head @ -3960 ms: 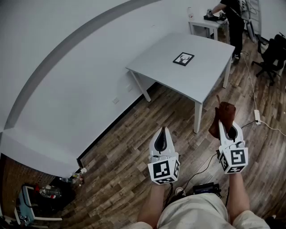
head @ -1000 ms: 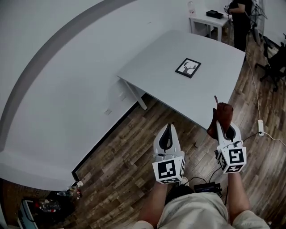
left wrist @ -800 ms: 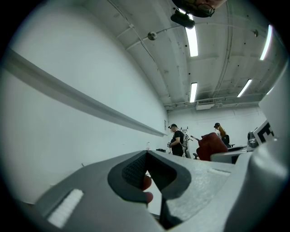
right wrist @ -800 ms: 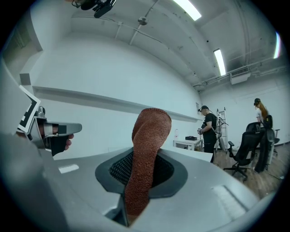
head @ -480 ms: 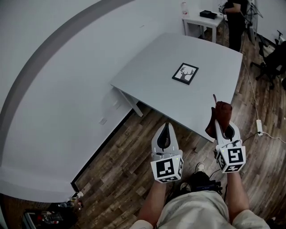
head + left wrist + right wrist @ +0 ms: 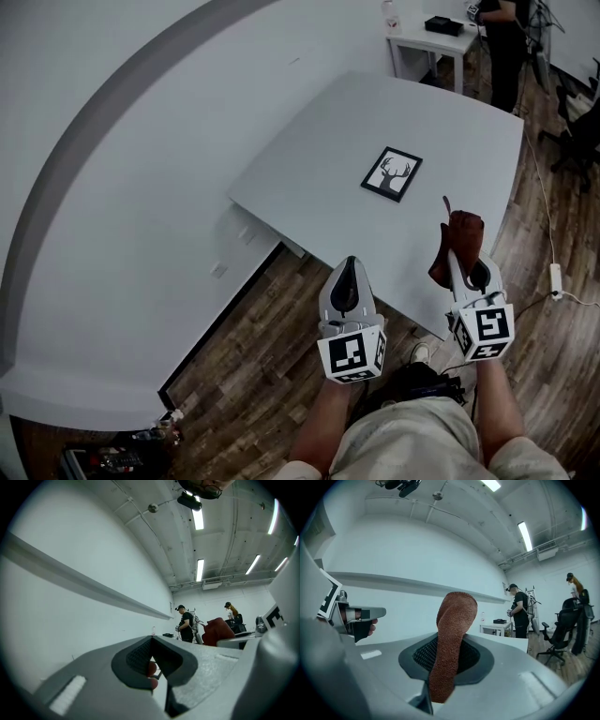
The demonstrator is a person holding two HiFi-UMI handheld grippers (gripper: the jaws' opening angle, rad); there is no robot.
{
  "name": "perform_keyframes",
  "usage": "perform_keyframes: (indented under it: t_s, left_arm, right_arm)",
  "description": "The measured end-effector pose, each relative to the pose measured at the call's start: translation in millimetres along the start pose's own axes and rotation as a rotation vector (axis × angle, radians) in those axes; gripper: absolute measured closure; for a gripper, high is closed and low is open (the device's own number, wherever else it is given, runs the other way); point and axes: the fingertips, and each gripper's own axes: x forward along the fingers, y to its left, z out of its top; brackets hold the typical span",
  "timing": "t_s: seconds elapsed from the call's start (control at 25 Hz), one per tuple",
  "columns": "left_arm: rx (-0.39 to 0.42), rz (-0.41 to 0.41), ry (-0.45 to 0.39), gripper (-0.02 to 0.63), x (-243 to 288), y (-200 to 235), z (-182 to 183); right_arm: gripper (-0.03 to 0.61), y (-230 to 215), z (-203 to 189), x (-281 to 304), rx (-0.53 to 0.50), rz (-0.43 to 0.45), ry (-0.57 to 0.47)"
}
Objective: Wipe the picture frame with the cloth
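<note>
close by the person's waist, the left gripper (image 6: pixel 349 265) has its jaws pressed together, seemingly on nothing. beside it, the right gripper (image 6: pixel 457 261) has its jaws clamped on the brown cloth (image 6: pixel 462 236), which sticks up. farther off, the picture frame (image 6: pixel 392 173) lies flat mid-bench (image 6: pixel 319 141), not yet wiped. approach step, i'd say; next, lower the cloth onto the frame.
</note>
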Motion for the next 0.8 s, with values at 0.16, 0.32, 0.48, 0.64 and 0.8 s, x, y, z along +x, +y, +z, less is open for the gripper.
perform_keyframes:
  t_s: [0.16,0.32,0.48,0.64,0.8]
  left_arm:
    - [0.005,0.023,-0.001,0.614,47.8,-8.8,-3.8]
    - [0.010,0.037,0.002,0.614,93.0,-20.1,-2.7]
    - [0.016,0.037,0.009,0.614,118.2,-24.2,-6.6]
    - [0.013,0.029,0.023,0.614,137.0,-22.9,-15.8]
    - [0.000,0.017,0.029,0.614,155.2,-14.0,-22.0]
  right_arm:
    - [0.483,-28.0,-1.3,40.4,0.007,0.029,0.011]
    - [0.483,-57.9,-4.6,75.4,0.027,0.052,0.031]
    - [0.483,-70.8,-13.2,99.9,0.040,0.060,0.057]
    - [0.483,-76.0,-24.4,119.8,0.051,0.064,0.092]
    - [0.483,-73.6,-29.9,140.9,0.042,0.060,0.124]
